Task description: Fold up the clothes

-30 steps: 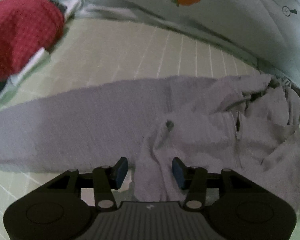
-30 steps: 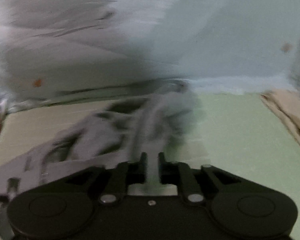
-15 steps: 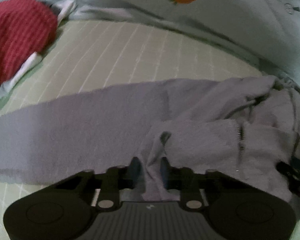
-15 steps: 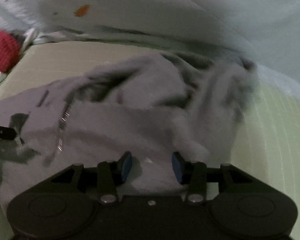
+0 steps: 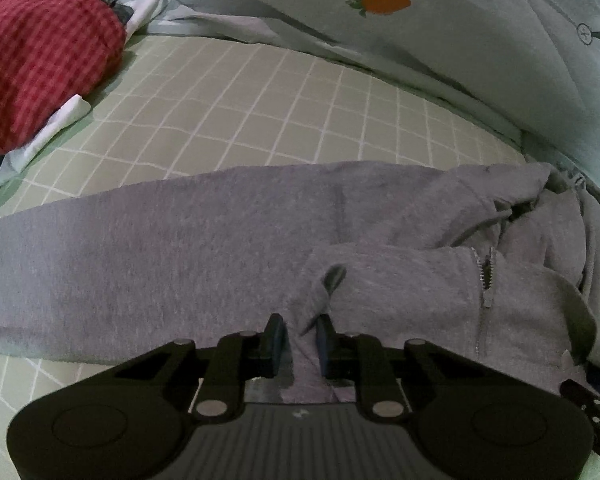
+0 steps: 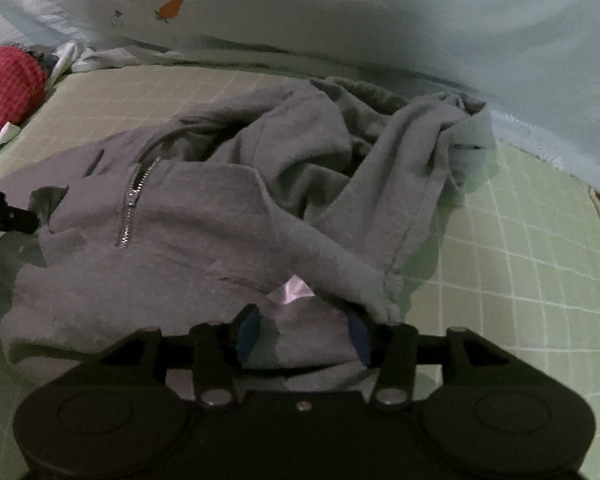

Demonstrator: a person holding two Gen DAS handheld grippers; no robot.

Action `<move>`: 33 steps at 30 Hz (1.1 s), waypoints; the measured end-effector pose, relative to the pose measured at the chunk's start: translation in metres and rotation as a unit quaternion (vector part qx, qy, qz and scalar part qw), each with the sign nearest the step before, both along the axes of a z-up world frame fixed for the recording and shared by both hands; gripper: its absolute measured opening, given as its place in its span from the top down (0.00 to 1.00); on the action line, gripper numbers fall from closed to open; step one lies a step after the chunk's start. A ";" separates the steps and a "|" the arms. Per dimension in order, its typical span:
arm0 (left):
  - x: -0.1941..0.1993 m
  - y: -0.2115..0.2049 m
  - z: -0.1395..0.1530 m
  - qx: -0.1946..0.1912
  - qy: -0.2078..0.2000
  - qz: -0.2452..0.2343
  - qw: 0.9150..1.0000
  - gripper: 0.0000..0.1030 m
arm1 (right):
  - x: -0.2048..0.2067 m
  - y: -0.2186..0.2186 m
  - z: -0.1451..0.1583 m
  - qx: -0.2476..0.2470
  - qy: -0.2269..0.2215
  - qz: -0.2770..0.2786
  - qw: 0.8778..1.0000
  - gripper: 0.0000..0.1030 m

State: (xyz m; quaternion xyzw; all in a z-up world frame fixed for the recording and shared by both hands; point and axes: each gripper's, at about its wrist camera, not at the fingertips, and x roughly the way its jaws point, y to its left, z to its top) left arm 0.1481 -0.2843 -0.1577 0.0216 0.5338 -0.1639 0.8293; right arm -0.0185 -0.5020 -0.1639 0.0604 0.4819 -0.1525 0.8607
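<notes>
One grey hoodie crumpled on the checked bed.
Left gripper is pinched onto a hoodie fold near its zipper; right gripper gapes wide over the near hem. One red cloth lies far left, cut off by the frame.

My left gripper: was spread, now clamped on a fold of the grey hoodie. My right gripper: was closed, now spread over the hem.
</notes>
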 end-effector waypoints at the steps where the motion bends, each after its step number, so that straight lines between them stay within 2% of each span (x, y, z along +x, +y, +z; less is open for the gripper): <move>1: 0.000 0.001 0.001 -0.001 -0.001 0.000 1.000 0.80 | -0.001 -0.002 0.001 0.005 -0.003 -0.006 1.000 0.48; 4: -0.001 0.000 0.004 -0.002 -0.007 -0.001 1.000 0.79 | -0.002 -0.002 0.004 0.008 -0.015 -0.011 1.000 0.45; 6: -0.001 0.000 0.005 -0.003 -0.011 -0.003 1.000 0.79 | -0.002 0.001 0.005 -0.011 -0.017 0.003 1.000 0.45; 8: -0.001 -0.001 0.006 -0.004 -0.014 -0.005 1.000 0.79 | 0.001 0.003 0.003 -0.019 -0.004 0.015 1.000 0.45; 11: 0.000 -0.001 0.007 -0.005 -0.018 -0.007 1.000 0.79 | 0.007 -0.002 -0.008 0.006 0.017 0.014 1.000 0.47; 12: 0.000 -0.001 0.007 -0.006 -0.018 -0.007 1.000 0.79 | 0.007 -0.004 -0.010 0.014 0.017 0.010 1.000 0.51; 14: 0.001 -0.002 0.008 -0.007 -0.018 -0.007 1.000 0.80 | 0.007 -0.009 -0.010 0.017 0.015 0.000 1.000 0.77; 15: 0.000 -0.002 0.008 -0.007 -0.020 -0.007 1.000 0.83 | 0.006 -0.010 -0.009 0.015 0.014 -0.002 1.000 0.82; 16: 0.000 -0.001 0.008 -0.007 -0.020 -0.005 1.000 0.90 | 0.004 -0.012 -0.008 0.018 0.012 0.001 1.000 0.89; 17: 0.000 0.000 0.009 -0.007 -0.020 -0.003 1.000 0.93 | 0.002 -0.014 -0.006 0.019 0.008 0.004 1.000 0.95; 20: 0.000 0.004 0.013 -0.007 -0.025 0.004 1.000 0.99 | -0.005 -0.012 0.004 0.005 -0.007 0.007 1.000 0.96; 23: -0.001 0.012 0.026 -0.001 -0.052 0.009 0.999 1.00 | -0.010 -0.013 0.022 0.004 -0.035 0.003 0.999 0.96; 26: 0.002 0.023 0.042 -0.013 -0.075 0.022 0.997 1.00 | -0.015 -0.018 0.045 0.017 -0.076 -0.004 0.997 0.96; 29: 0.008 0.031 0.051 -0.024 -0.086 0.028 0.996 1.00 | -0.020 -0.023 0.067 0.030 -0.117 -0.011 0.993 0.96; 33: 0.011 0.024 0.050 -0.031 -0.081 0.008 0.996 0.99 | -0.015 -0.036 0.081 0.049 -0.184 -0.034 0.981 0.97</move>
